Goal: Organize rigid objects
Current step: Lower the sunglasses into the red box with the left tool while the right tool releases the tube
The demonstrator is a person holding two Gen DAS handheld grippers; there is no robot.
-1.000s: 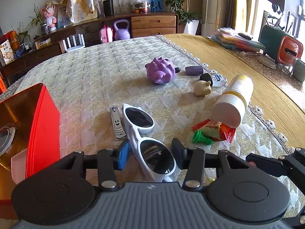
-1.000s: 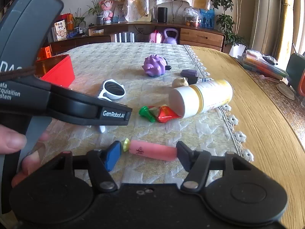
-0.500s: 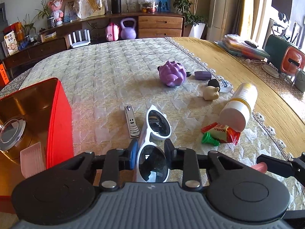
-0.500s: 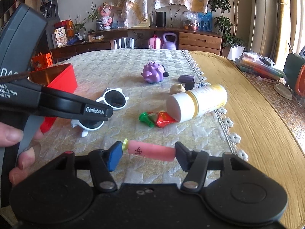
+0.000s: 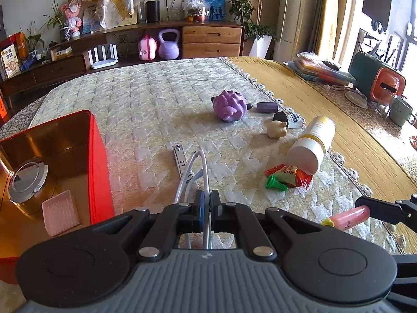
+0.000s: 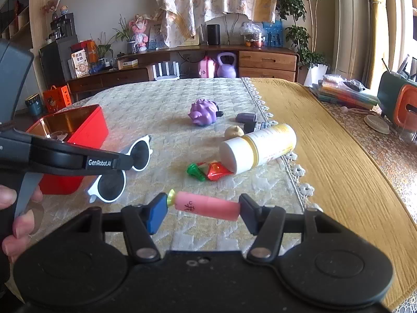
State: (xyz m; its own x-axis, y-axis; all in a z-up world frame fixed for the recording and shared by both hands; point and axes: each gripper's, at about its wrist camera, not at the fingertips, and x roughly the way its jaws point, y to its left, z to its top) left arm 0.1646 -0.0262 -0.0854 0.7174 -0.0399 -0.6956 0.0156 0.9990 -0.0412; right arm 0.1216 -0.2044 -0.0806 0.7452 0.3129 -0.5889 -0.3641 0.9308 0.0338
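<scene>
White sunglasses [image 6: 122,167] pinched edge-on between the pressed-together fingers of the left gripper [image 5: 205,208], lifted off the quilted cloth [image 5: 156,109], just right of the red tin box [image 5: 97,167]. Pink tube [image 6: 207,206] clamped end to end across the right gripper [image 6: 203,208], yellow cap against the blue pad, fingers spread about halfway. On the cloth ahead: nail clipper [image 5: 179,160] near the frame tips, green piece [image 5: 275,184] touching a red snack packet [image 5: 292,176], white-and-yellow bottle [image 5: 311,144] on its side, beige figurine [image 5: 277,129], purple spiky toy [image 5: 229,105]. Inside the box, a round metal tin [image 5: 27,181] and a pink comb-like piece [image 5: 61,212].
</scene>
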